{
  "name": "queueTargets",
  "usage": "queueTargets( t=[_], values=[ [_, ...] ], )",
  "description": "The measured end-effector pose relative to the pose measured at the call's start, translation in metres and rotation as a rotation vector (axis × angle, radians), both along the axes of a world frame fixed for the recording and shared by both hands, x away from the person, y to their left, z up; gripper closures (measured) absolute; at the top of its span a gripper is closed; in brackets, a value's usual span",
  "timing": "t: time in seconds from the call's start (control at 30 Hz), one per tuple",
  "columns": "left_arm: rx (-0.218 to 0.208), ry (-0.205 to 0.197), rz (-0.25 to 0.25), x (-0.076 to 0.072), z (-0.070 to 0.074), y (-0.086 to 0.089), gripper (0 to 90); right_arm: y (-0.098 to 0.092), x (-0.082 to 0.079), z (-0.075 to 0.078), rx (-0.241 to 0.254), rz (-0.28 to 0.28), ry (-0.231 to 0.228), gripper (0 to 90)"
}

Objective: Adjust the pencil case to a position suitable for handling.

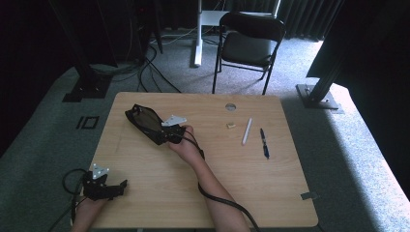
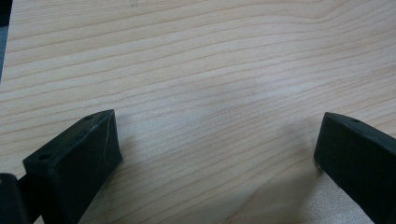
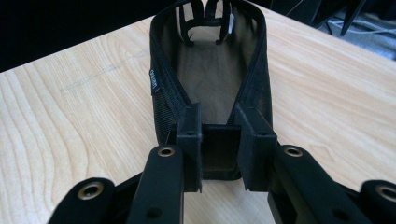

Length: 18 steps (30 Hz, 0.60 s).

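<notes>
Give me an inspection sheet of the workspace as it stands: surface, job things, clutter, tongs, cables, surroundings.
Surface: wooden table, level, with a round grommet near the far edge.
Job's things: black mesh pouch, open, far left of centre; white pen, dark pen and a small tan block lie apart at right.
Clutter: nothing seen.
Tongs: right tongs shut on the pouch's near end; left tongs open over bare wood at the near left corner.
Cables: one trails along the right forearm; one loops off the left edge; more on the floor beyond.
Surroundings: folding chair, frame legs, carpet, dark curtains.
</notes>
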<state>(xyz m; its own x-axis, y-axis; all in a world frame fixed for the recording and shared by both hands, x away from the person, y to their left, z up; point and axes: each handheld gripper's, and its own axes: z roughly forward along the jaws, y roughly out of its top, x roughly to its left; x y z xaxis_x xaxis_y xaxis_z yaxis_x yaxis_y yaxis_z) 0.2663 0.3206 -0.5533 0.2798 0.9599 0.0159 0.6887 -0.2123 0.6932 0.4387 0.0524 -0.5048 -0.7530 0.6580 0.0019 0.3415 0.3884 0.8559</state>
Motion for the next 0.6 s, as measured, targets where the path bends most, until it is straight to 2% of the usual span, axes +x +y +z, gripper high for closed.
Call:
queueTargets(
  t=[0.07, 0.37, 0.6],
  values=[
    [0.0, 0.0, 0.0, 0.0, 0.0, 0.0, 0.6, -0.002, -0.002, 0.0, -0.01, 0.006, -0.003, 72.8],
    [0.0, 0.0, 0.0, 0.0, 0.0, 0.0, 0.6, -0.014, -0.013, 0.001, 0.018, 0.012, 0.007, 72.9],
    [0.001, 0.0, 0.0, 0.0, 0.0, 0.0, 0.6, -0.022, -0.02, 0.001, 0.018, 0.021, 0.006, 73.1]
  ],
)
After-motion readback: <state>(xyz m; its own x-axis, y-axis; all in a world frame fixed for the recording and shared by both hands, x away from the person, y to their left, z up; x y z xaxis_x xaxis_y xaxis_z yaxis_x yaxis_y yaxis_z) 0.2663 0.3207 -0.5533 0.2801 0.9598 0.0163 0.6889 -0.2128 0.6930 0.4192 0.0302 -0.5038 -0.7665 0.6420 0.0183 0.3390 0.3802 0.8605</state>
